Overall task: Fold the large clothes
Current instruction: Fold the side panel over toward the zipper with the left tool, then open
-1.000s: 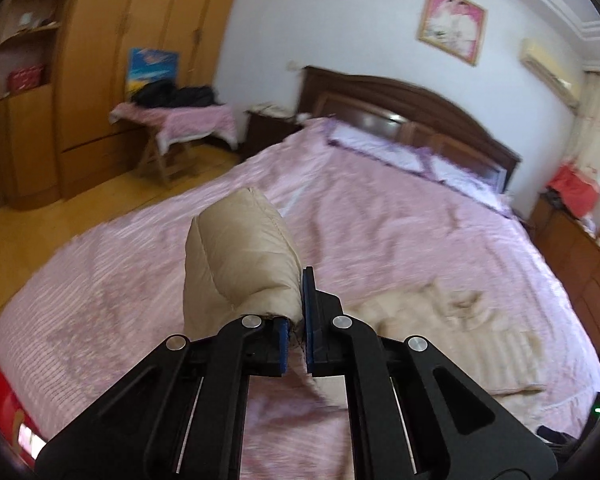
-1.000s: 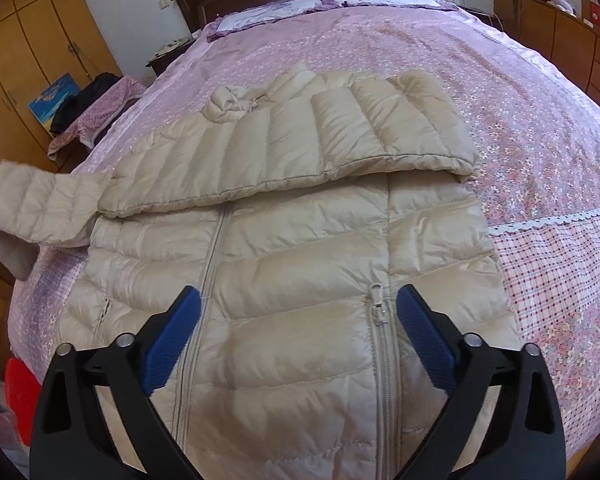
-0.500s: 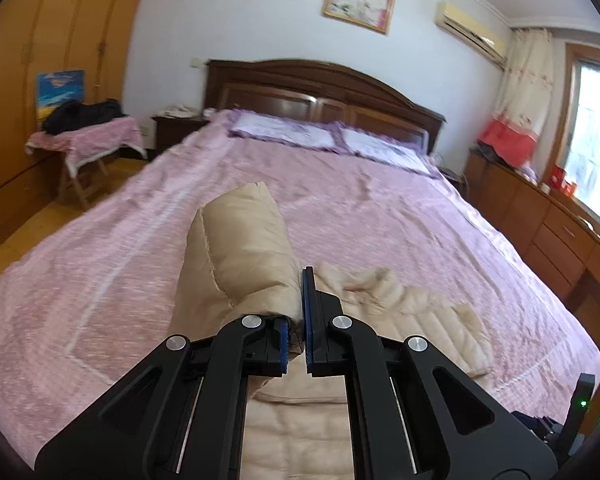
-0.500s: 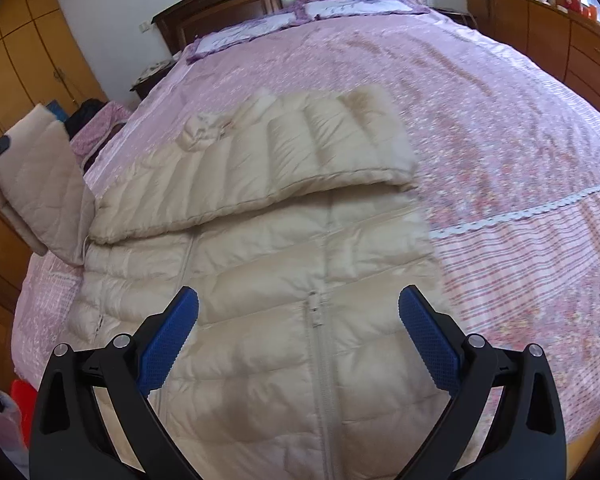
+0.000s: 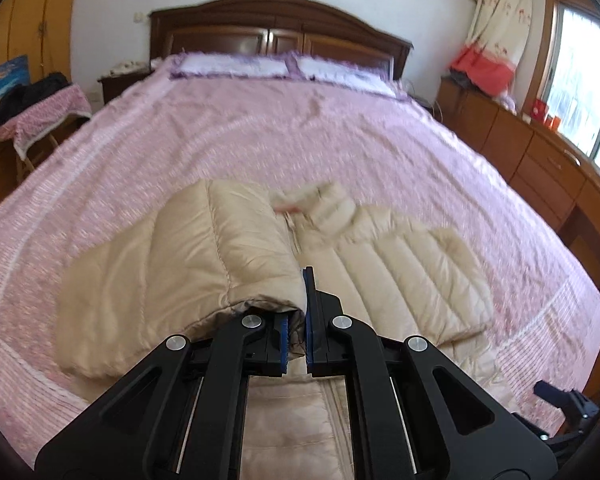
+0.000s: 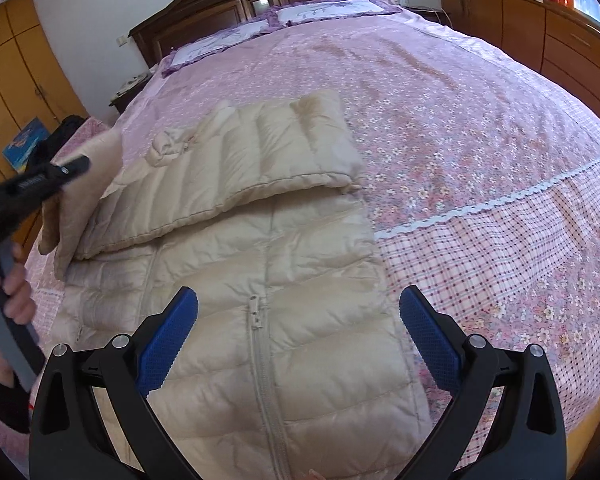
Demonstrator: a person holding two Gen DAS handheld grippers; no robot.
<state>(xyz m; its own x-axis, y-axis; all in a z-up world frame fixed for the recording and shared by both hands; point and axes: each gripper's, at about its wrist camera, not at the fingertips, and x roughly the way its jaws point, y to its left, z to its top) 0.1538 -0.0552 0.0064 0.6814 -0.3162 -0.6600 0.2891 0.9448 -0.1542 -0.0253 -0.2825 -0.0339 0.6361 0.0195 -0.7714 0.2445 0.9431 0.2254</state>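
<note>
Between left fingers (image 5: 305, 300), sleeve (image 5: 228, 252)

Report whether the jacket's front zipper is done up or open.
Done up, as far as it shows: on the jacket, the zipper runs closed below its pull. Above that, the folded sleeve hides it.

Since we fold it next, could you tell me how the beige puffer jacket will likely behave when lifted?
The jacket is probably floppy: its sleeve droops from the left gripper. Likely light, given the puffy quilting. The shiny shell may slide.

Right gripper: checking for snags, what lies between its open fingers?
In the right wrist view, the right gripper frames only the beige jacket and its zipper.
</note>
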